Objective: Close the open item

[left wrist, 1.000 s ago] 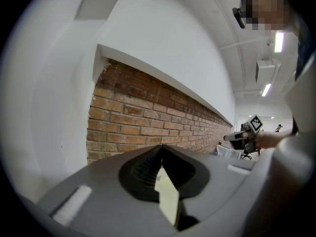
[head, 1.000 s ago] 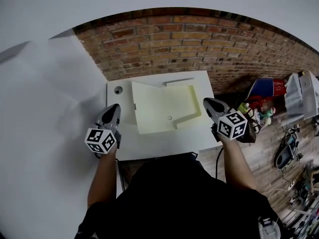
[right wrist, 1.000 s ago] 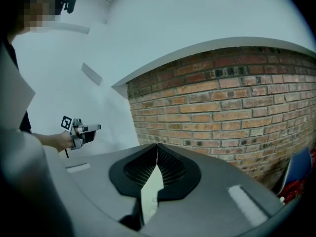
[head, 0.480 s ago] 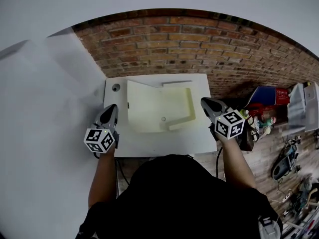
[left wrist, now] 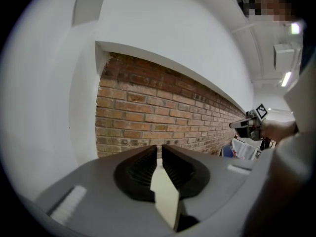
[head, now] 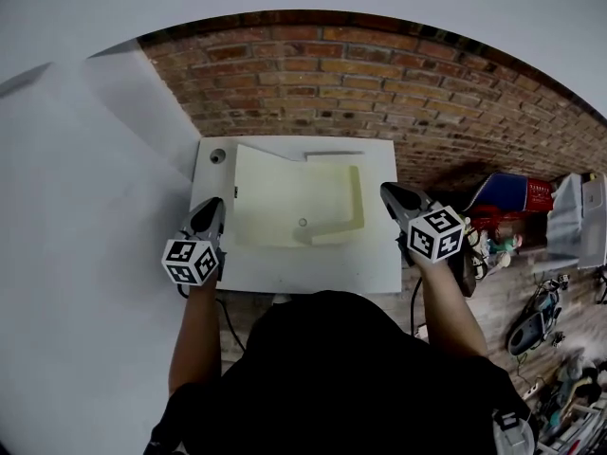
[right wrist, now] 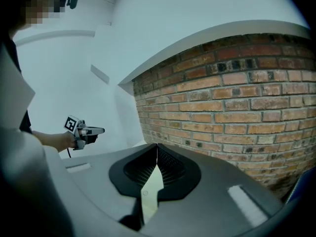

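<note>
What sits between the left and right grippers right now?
Head view: the white unit with its open pale-yellow lid lies between the left gripper and the right gripper, which flank it.

A red brick wall (head: 379, 74) is seen behind a white square desk (head: 313, 275), flanked by a plain white wall (head: 76, 254) at left and a cluttered wooden plank floor (head: 493, 287) at right.

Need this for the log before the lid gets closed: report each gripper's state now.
Left gripper: closed, holding nothing.
Right gripper: closed, holding nothing.
</note>
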